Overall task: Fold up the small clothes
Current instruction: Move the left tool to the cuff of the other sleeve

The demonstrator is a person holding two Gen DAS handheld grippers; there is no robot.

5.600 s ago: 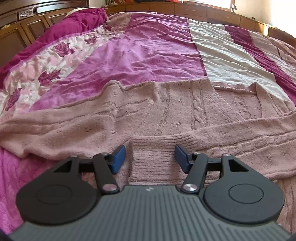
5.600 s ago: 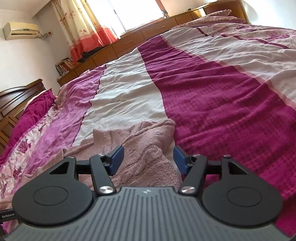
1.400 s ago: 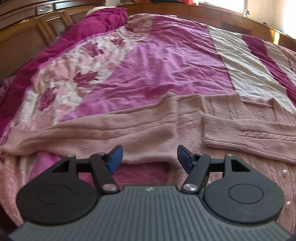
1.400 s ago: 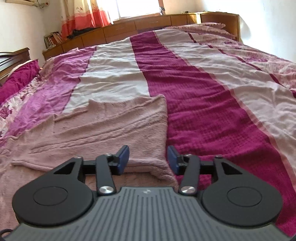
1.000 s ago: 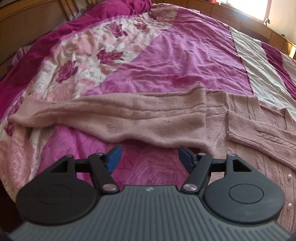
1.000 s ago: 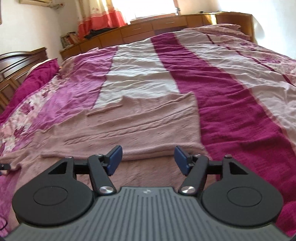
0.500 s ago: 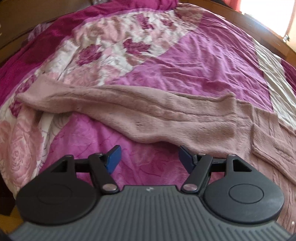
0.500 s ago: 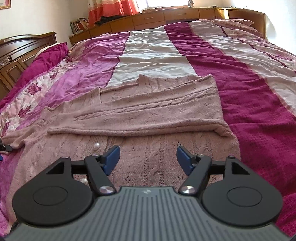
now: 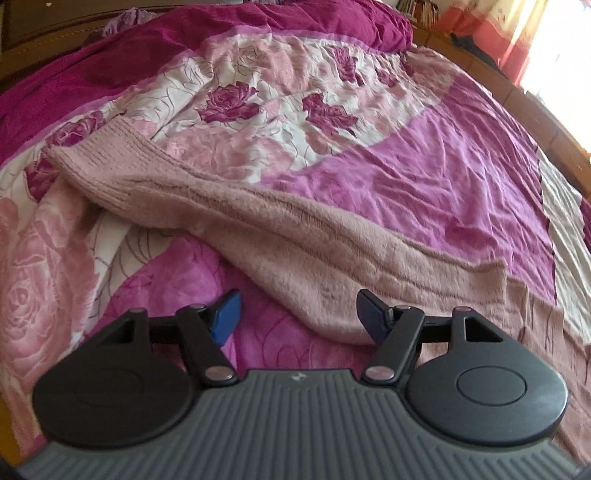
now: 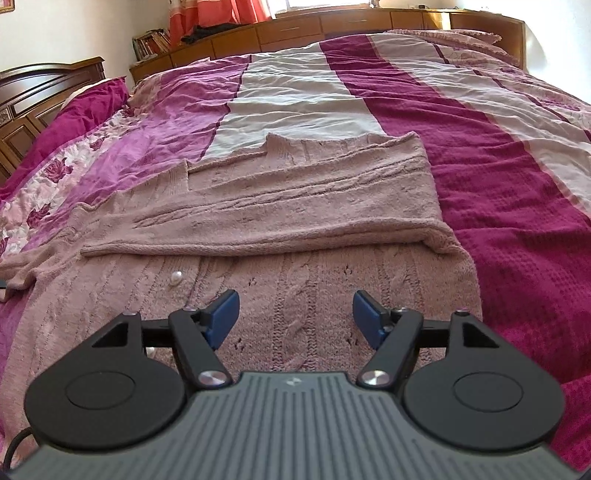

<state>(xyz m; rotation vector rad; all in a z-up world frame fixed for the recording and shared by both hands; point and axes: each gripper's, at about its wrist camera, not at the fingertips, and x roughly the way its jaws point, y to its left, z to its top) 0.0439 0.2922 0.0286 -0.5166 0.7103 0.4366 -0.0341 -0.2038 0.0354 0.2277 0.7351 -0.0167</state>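
Observation:
A dusty-pink knitted cardigan (image 10: 295, 229) lies flat on the bed, one sleeve (image 10: 280, 206) folded across its body and pearl buttons (image 10: 176, 277) showing on the front. Its other sleeve (image 9: 258, 218) stretches out to the left over the floral bedspread, ending in a ribbed cuff (image 9: 99, 155). My left gripper (image 9: 297, 314) hovers open just in front of that sleeve's lower edge, nothing between its blue pads. Over the cardigan's lower body my right gripper (image 10: 293, 315) stands open and grips nothing.
The bed carries a striped magenta, pink and white cover (image 10: 498, 177) with a rose-patterned band (image 9: 280, 107) on the left. A wooden headboard (image 10: 33, 96) and low wooden cabinets (image 10: 332, 22) line the far sides. A crimson pillow (image 9: 258, 18) lies beyond the sleeve.
The left gripper has swung left along the outstretched sleeve, whose cuff is now in view. The right gripper has drawn back and dropped over the cardigan's lower body. Both stayed open.

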